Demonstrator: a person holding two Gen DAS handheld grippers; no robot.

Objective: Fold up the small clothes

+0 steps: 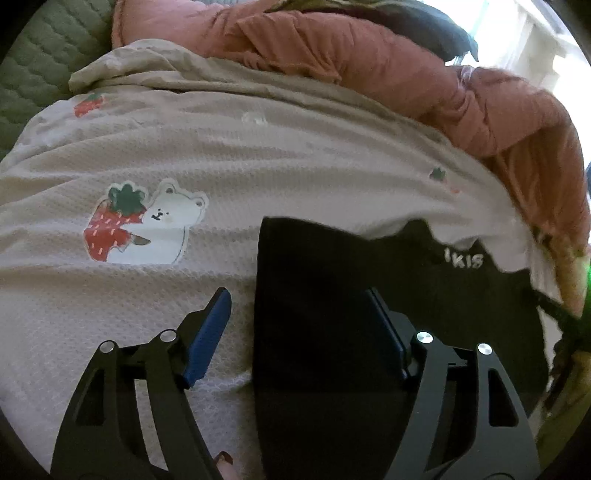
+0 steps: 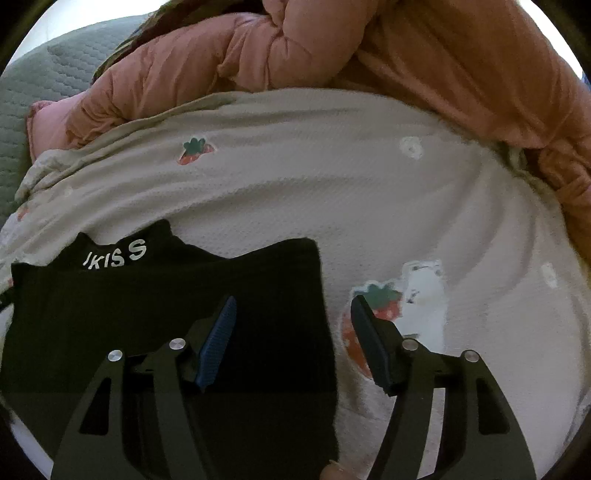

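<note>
A small black garment [image 1: 332, 295] with white lettering lies flat on a pale waffle-knit blanket [image 1: 147, 155] printed with a bear and strawberries. My left gripper [image 1: 299, 295] is open, straddling the garment's left edge, left finger over the blanket, right finger over the black cloth. In the right wrist view the black garment [image 2: 147, 295] lies at the left. My right gripper [image 2: 293, 306] is open, straddling its right edge, left finger over the black cloth, right finger over the blanket [image 2: 332, 184]. Neither holds anything.
A crumpled salmon-pink quilted jacket [image 1: 369, 55] is heaped behind the blanket and also shows in the right wrist view [image 2: 369, 48]. A green quilted cover [image 1: 40, 55] lies at the far left. A dark item [image 1: 432, 33] sits behind the jacket.
</note>
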